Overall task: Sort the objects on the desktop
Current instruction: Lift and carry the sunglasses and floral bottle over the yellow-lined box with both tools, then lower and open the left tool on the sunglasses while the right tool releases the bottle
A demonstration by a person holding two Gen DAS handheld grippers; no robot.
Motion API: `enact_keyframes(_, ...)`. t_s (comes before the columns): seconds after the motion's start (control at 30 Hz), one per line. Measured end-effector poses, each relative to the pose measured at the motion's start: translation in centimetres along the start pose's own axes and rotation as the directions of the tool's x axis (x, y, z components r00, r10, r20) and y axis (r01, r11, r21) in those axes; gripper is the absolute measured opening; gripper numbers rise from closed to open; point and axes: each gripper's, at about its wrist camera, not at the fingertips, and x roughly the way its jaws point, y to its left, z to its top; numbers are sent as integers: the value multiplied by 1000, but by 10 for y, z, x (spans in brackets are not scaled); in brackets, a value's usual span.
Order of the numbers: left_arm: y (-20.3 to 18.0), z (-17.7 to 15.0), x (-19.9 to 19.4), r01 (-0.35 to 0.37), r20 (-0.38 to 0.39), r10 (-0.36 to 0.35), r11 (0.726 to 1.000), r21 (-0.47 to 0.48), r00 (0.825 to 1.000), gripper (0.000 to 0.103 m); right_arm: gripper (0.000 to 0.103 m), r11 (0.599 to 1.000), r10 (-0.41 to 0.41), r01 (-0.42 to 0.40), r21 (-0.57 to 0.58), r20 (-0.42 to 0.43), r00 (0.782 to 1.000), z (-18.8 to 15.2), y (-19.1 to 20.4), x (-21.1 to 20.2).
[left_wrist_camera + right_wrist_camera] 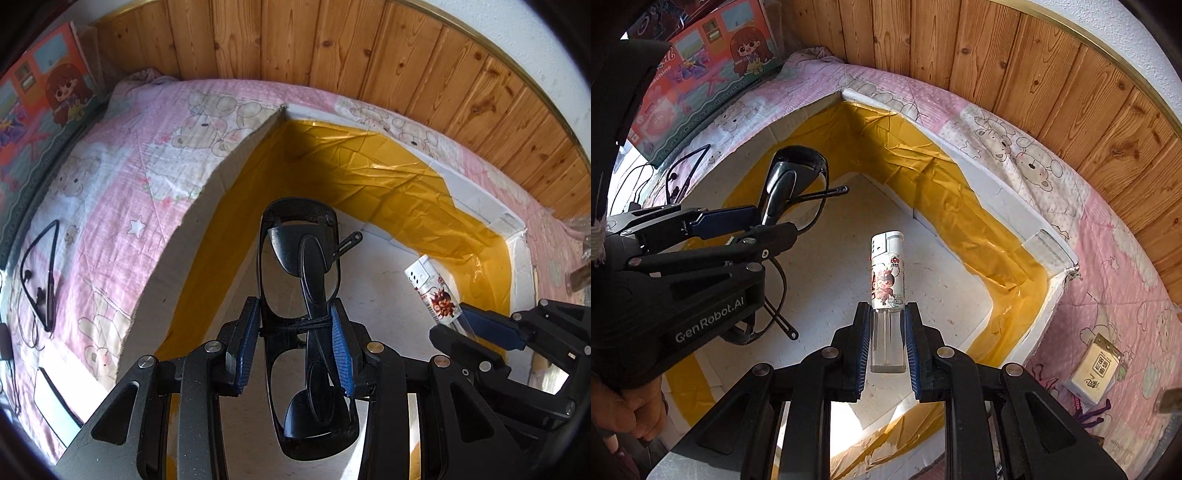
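Item 1: sunglasses (310,325), folded, pinched at mid-frame in my left gripper (295,328); held above the floor of the box (384,295).
Item 2: lighter (887,291), upright, its clear lower body pinched by my right gripper (886,339); also over the box.
Step, as I judge it: depositing both.
Next: lower each to the floor, spread the jaws, keep the grippers apart.
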Motion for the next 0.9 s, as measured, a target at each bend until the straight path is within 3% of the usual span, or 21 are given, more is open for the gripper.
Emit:
enact_keyframes(0.17,0,1,20,-8,-68,8,1000,1,998,39,20,999,-20,19,-38,-28,999,6,1,10)
enact_keyframes(0.4,-1,3,34,-12,-105,12,1000,0,994,39,20,996,-47,42,-81,-63,997,10,0,23)
enact_keyframes(0.63,6,6,39,-7,-113,1,999,-48,994,40,20,993,-73,65,-95,-88,993,10,2,29)
enact_keyframes(0.73,12,7,38,16,-117,-25,996,-83,993,47,20,994,-69,61,-87,-88,994,9,3,28)
enact_keyframes(0.9,13,9,28,36,-109,-46,996,-86,993,48,21,995,-67,60,-82,-85,994,7,6,22)
